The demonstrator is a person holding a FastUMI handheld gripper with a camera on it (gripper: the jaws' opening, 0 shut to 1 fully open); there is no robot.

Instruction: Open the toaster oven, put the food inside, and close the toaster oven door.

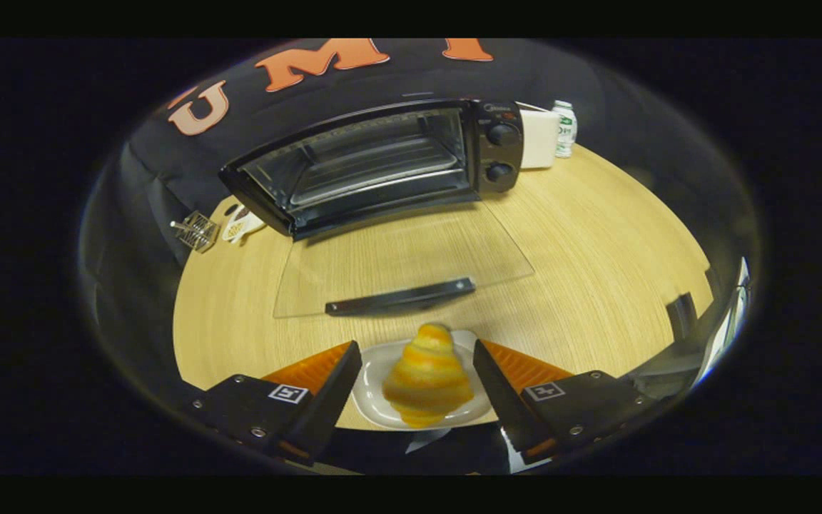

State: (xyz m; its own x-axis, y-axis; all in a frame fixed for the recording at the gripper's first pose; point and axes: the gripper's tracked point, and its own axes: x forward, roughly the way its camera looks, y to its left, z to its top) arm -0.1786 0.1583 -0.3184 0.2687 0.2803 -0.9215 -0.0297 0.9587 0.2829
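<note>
Spreading under everything is your wooden table (596, 235), round-edged and pale. At its far edge sits the toaster oven (375, 164), its glass door (400, 268) dropped flat onto the tabletop toward you, the dark handle (400, 296) lying along the door's near edge. You can see the wire rack (375, 160) inside the open cavity, and two knobs (502, 151) stacked on the right-hand panel. Just beside the oven's right side stands a white box (539, 139), with a small bottle (565, 128) touching or nearly touching it at the table's far right edge. By the far left edge lie a small wire object (197, 230) and a white item (242, 223) next to it. At the near edge rests a white plate (375, 389) carrying the food, a spiral yellow-orange pastry (427, 376). Your gripper (417, 378) has its fingers spread apart, one on each side of the pastry over the plate, neither pressing on it.
</note>
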